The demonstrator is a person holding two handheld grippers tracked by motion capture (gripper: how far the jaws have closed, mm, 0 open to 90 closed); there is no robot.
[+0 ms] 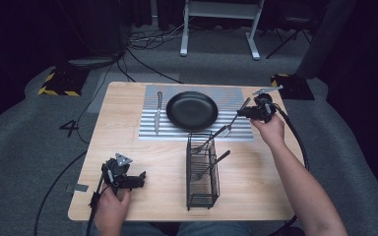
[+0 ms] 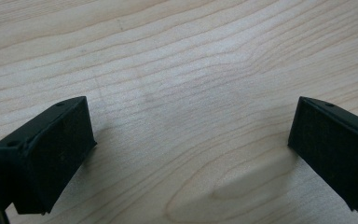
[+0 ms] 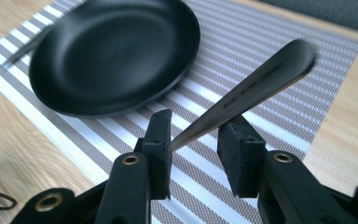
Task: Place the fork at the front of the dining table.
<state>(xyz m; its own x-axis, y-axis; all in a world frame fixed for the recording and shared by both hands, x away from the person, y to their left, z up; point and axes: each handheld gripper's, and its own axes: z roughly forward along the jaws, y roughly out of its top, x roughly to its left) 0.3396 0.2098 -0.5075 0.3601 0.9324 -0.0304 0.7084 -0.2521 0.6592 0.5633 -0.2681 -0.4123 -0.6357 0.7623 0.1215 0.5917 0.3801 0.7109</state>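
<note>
A: Quick status on the right gripper?

B: It's over the right edge of the striped placemat, jaws narrowed around a fork. In the right gripper view the handle runs up between the pads, but it looks pressed against the left pad only, w/ a gap before the right one. So a loose or partial hold, imo.

A: Where's the fork's head?

B: High view: tines point down-left toward the wire caddy, at or just over its top rim. Can't tell if they touch the wire. Handle slants up to the gripper.

A: So the risks?

B: Main one: fork pivots or slips in that thin grip, since it's held near one end and the rest hangs out as a lever. If it drops it may hit the caddy rim or the black plate. Second: tines could snag the wire, and a pull would tip or drag the caddy, which looks light. Another utensil leans inside it and could be knocked too.

A: Left gripper?

B: Low near the front-left of the table, well apart from everything. Left gripper view shows jaws spread wide w/ bare wood between, holding nothing. No hazard there.

A: Knife?

B: Lies on the mat left of the plate, out of the way.

A: Fix?

B: Prob. squeeze firmer before any move, and lift clear of the rim first.
</note>
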